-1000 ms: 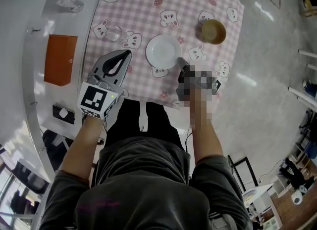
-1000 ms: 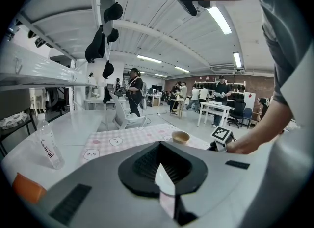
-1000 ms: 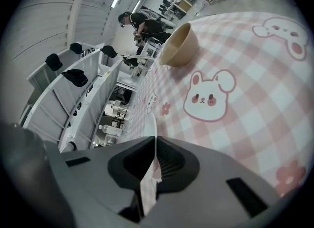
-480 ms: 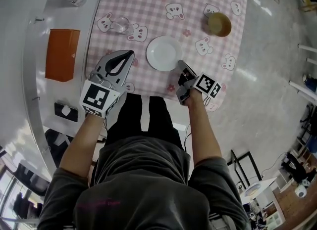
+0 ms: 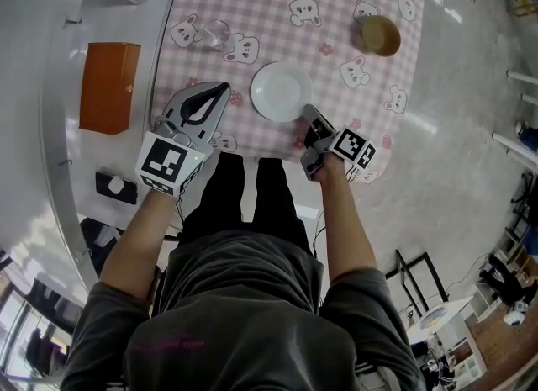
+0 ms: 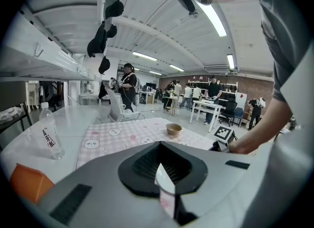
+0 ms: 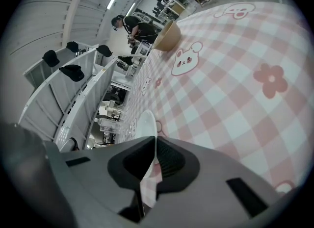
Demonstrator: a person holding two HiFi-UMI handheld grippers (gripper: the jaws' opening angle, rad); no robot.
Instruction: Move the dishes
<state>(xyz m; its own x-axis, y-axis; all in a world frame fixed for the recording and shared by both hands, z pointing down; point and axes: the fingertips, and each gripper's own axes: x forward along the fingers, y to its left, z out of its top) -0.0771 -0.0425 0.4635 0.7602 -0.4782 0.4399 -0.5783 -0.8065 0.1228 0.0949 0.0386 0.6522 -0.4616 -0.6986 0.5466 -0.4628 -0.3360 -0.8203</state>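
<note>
Orange rectangular box [image 5: 109, 87] sits left, off the pink checked bear-print tablecloth [image 5: 336, 11]. Left gripper [image 5: 220, 89], jaws together, empty, over cloth's near-left part. White round plate [image 5: 282, 91] lies by cloth's front edge, w/ open cloth beyond. Right gripper [image 5: 308, 110], jaws together, empty, just beside plate's near-right rim. Brown round bowl [image 5: 380, 36] well apart, far right.

white plate [image 5: 281, 91]: round, flat, near tablecloth [image 5: 252, 11] front edge | tan bowl [image 5: 380, 36]: upright, tablecloth's far-right corner
</note>
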